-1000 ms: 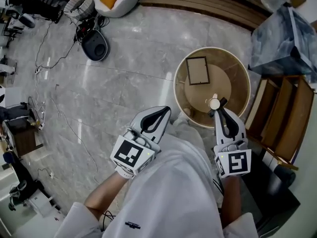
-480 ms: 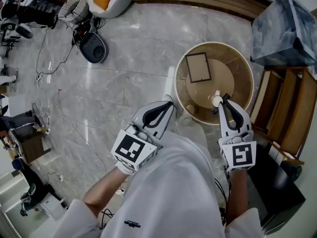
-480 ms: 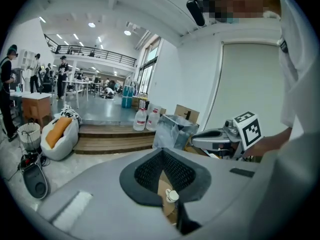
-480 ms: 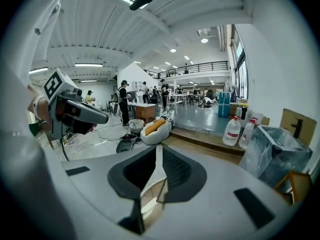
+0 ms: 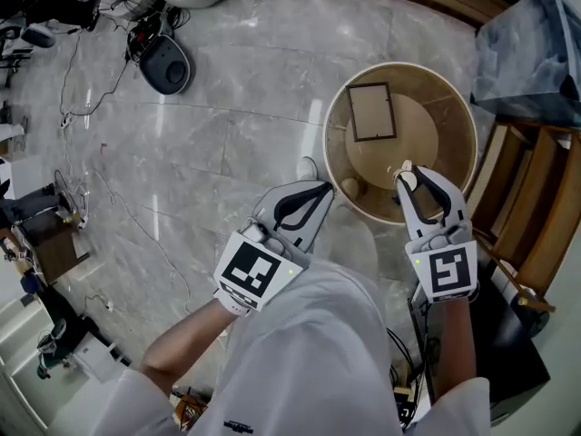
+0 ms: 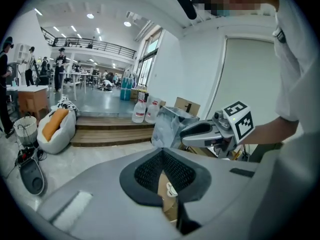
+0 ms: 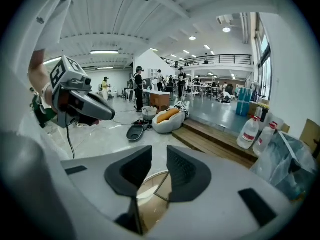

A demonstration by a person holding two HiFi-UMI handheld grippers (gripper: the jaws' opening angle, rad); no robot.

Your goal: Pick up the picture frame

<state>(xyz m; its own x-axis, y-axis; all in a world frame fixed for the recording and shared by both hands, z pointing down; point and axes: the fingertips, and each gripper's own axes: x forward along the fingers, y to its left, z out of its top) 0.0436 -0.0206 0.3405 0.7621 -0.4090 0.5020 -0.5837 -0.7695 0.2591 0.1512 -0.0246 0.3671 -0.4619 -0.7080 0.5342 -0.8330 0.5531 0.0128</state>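
Note:
The picture frame (image 5: 372, 112), dark-edged with a tan inside, lies flat on the far left part of a round wooden table (image 5: 458, 116). My right gripper (image 5: 408, 172) hovers over the table's near edge, short of the frame, open by a narrow gap with nothing between its pads. Through that gap, the right gripper view shows a corner of the frame (image 7: 160, 192) and the table rim (image 7: 148, 179). My left gripper (image 5: 321, 188) is shut and empty, just left of the table's near rim. A small white round object (image 5: 409, 181) sits on the table at the right gripper's tip.
A small pale ball (image 5: 349, 187) lies on the table's near left. Wooden slatted furniture (image 5: 531, 216) stands close on the right, with a plastic-wrapped bundle (image 5: 531, 48) behind it. On the marble floor at the left are a dark dish-shaped device (image 5: 165, 62) and cables (image 5: 100, 189).
Both grippers have moved forward toward the table. The right gripper's tip now reaches over the near rim, and its jaws look slightly wider apart than before.

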